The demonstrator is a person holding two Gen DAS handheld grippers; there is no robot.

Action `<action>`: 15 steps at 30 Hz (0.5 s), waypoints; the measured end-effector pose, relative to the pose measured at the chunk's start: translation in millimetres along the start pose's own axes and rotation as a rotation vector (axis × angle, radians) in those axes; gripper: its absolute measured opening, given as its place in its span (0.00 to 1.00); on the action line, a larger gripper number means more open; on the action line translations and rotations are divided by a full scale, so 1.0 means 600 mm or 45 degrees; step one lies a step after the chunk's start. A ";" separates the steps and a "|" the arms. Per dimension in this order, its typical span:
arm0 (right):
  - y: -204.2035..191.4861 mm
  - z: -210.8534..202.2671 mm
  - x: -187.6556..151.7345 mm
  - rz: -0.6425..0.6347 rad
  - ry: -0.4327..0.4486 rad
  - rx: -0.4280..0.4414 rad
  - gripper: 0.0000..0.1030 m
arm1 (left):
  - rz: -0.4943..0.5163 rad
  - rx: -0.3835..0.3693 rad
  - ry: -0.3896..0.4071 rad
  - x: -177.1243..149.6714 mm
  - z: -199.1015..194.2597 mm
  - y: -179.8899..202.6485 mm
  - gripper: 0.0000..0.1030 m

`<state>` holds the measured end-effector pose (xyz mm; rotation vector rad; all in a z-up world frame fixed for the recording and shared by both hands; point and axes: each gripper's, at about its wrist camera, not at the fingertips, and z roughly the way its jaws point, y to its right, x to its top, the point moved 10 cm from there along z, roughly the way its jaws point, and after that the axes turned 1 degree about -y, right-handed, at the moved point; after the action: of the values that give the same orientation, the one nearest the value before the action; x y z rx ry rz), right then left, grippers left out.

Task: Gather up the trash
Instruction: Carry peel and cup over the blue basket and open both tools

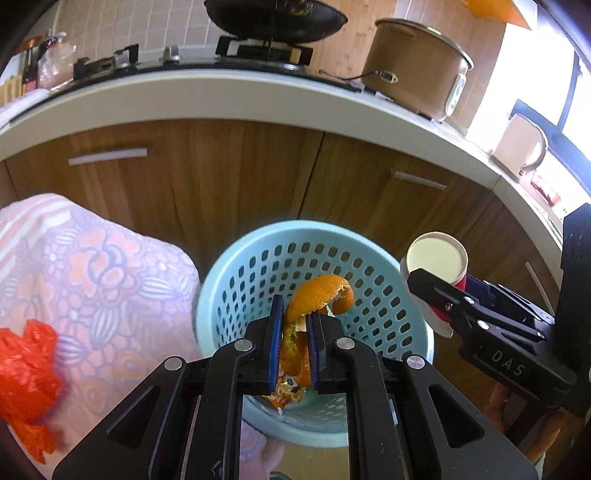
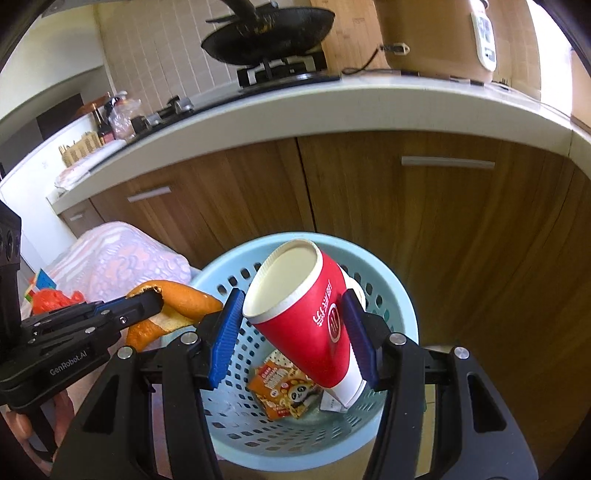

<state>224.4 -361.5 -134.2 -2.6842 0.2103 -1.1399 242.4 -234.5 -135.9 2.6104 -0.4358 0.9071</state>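
Both loads hang over the blue basket [image 2: 400, 295]: left gripper [image 1: 295, 347] fingers pinch orange peel [image 1: 317, 295] above its near-left rim; right gripper [image 2: 291, 336] clamps red paper cup [image 2: 314, 314], mouth tilted up, over centre. Release drops both in.

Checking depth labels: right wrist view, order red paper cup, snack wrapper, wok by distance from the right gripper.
1. red paper cup, between the right gripper fingers, over the blue basket.
2. snack wrapper, below, on the basket floor.
3. wok, far up on the stove.
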 end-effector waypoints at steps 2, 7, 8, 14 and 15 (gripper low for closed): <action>0.003 0.009 -0.005 0.011 -0.015 0.003 0.50 | 0.000 0.015 -0.018 -0.005 0.011 -0.002 0.10; 0.013 0.030 -0.017 0.054 -0.062 0.014 0.51 | 0.016 0.039 -0.041 -0.008 0.026 -0.002 0.14; 0.014 0.034 -0.019 0.062 -0.074 0.019 0.51 | 0.014 0.053 -0.045 -0.007 0.029 -0.004 0.16; 0.016 0.035 -0.025 0.078 -0.084 0.025 0.54 | 0.021 0.093 0.019 0.004 0.010 -0.016 0.56; 0.016 0.033 -0.024 0.079 -0.080 0.025 0.56 | 0.021 0.086 0.026 0.006 0.005 -0.015 0.57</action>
<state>228.3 -364.8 -159.9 -2.6724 0.2685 -1.0324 250.5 -228.4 -137.7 2.6593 -0.4287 0.9686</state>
